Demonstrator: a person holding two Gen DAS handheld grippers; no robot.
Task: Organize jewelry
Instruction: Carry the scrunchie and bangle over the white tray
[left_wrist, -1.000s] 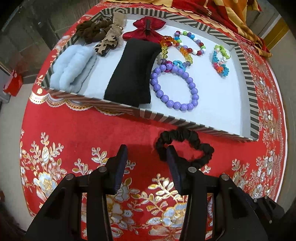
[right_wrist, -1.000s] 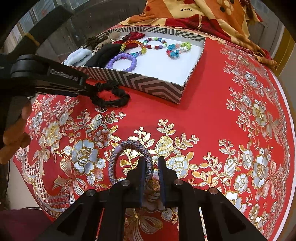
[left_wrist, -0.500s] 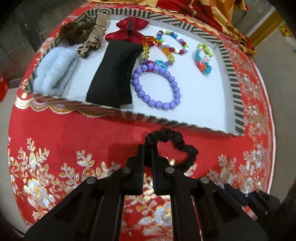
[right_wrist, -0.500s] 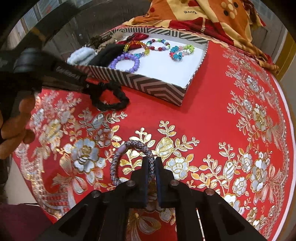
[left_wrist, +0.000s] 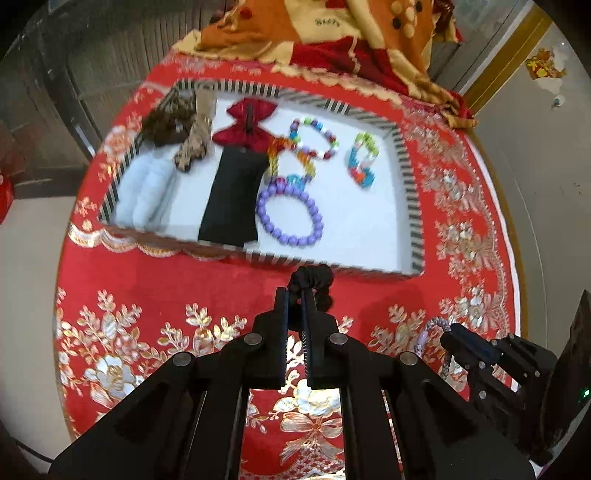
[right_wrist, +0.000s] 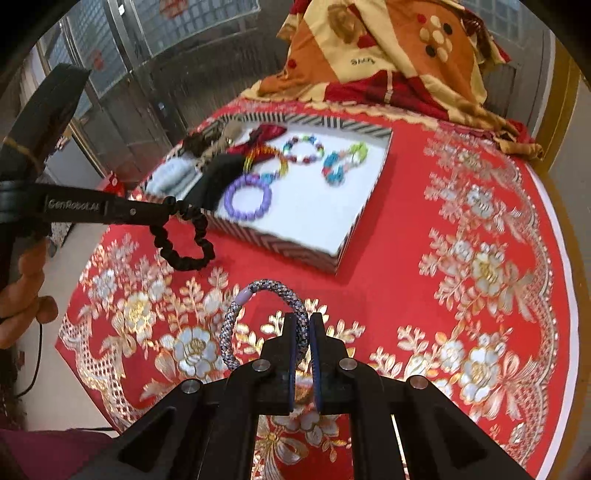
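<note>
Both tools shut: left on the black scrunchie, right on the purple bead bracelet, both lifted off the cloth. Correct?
Not quite. The right tool is shut on the grey braided bracelet, as the right wrist view shows; the purple bead bracelet lies in the striped tray. The rest stands: the left tool is shut on the black scrunchie, which hangs above the cloth.

Home: embroidered tablecloth (right_wrist: 480, 258), blanket (right_wrist: 388, 55)

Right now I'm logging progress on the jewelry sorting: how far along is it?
Mostly done: the striped tray already holds the purple bead bracelet, the colorful bracelets, a red bow and other hair accessories. In hand: the left gripper pinches the black scrunchie, the right gripper the speckled braided bracelet. Left: setting both in the tray.
</note>
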